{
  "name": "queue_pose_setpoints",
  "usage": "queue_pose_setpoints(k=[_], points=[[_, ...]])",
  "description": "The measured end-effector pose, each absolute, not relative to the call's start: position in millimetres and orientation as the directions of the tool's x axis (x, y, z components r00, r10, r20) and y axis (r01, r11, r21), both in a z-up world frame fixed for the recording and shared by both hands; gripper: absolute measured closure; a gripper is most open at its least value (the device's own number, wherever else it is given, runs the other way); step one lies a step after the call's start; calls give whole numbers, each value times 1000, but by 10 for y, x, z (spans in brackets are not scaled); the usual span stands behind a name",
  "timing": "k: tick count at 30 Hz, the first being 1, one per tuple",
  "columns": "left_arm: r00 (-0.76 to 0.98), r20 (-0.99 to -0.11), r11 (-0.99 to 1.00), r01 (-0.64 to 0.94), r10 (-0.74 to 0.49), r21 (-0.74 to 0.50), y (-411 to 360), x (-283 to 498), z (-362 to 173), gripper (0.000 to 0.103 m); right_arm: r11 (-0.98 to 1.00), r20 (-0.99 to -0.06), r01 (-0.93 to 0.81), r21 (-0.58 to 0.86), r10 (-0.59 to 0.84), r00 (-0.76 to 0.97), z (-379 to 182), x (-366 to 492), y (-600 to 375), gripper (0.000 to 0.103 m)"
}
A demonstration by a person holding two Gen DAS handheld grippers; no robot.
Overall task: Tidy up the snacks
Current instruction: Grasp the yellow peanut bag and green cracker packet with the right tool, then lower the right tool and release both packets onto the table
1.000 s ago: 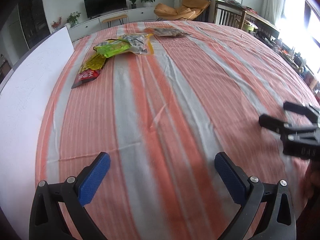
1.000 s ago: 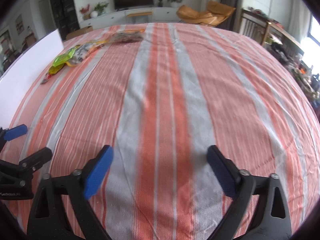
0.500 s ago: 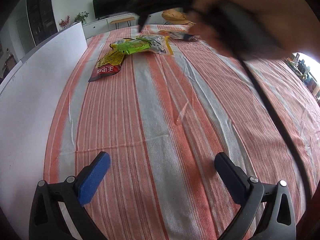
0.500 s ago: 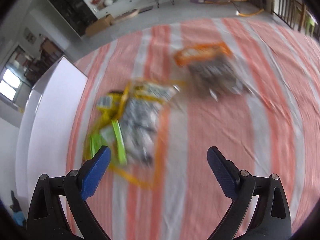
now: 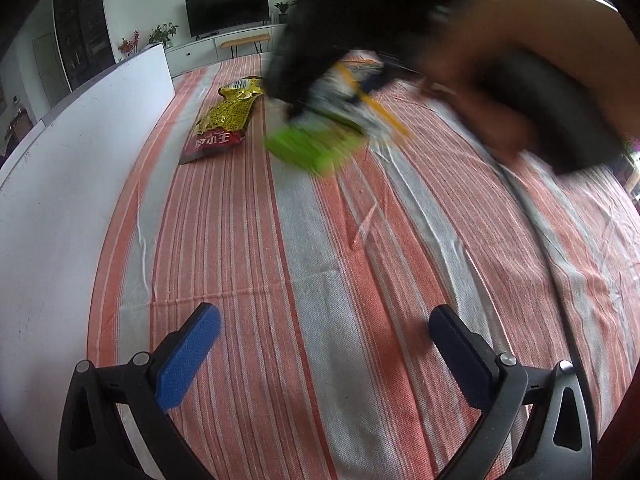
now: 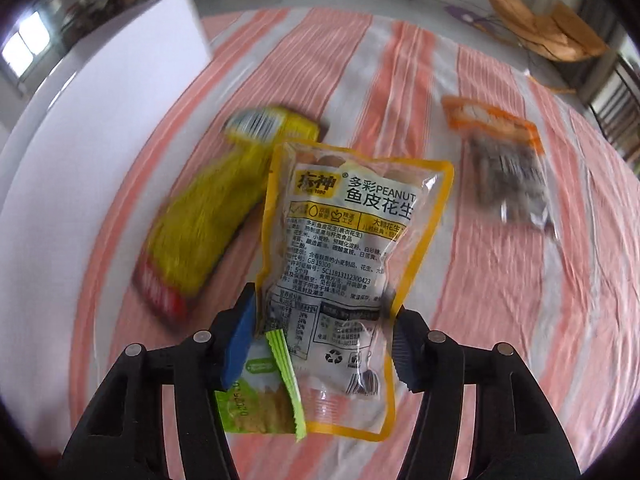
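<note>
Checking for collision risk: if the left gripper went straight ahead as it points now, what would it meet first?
The left gripper is open over bare striped tablecloth. Straight ahead, probably the green packet hanging from the right gripper; depth is unclear.

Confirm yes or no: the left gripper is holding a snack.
No: the left gripper is open over bare striped cloth, with nothing between its blue pads.

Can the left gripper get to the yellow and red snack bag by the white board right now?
Probably yes. The left gripper is open over bare cloth, and the yellow and red bag lies uncovered ahead; the right gripper is busy just beside it.
</note>
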State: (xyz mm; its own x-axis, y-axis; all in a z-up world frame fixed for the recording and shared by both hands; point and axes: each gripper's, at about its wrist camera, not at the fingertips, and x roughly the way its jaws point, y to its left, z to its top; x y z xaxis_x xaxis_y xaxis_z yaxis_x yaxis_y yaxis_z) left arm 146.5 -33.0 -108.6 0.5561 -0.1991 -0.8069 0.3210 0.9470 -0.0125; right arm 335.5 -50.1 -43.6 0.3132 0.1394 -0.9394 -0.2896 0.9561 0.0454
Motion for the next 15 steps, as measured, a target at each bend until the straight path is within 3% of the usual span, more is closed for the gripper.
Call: queue_pose_setpoints(k=[3,8,12,15], points=[[556,-807,947,321,-199,-13,-329,1467,-1086,0,956,-936,-286,67,159,314,-457,2877,-780,42],[556,-807,947,321,-199,-13,-329,1468,-1085,0,990,-891,-109,88,127,435,-475,2237,-1604,40],[556,-807,947,321,-199,-13,-329,1469,-1085,0,993,-838,-23,119,113,534,-524,1753,-2065,23],[556,-807,947,321,-199,-13,-329,1469,-1085,0,994,-804,-47,95,104,585,-576,1552,-2137,19]])
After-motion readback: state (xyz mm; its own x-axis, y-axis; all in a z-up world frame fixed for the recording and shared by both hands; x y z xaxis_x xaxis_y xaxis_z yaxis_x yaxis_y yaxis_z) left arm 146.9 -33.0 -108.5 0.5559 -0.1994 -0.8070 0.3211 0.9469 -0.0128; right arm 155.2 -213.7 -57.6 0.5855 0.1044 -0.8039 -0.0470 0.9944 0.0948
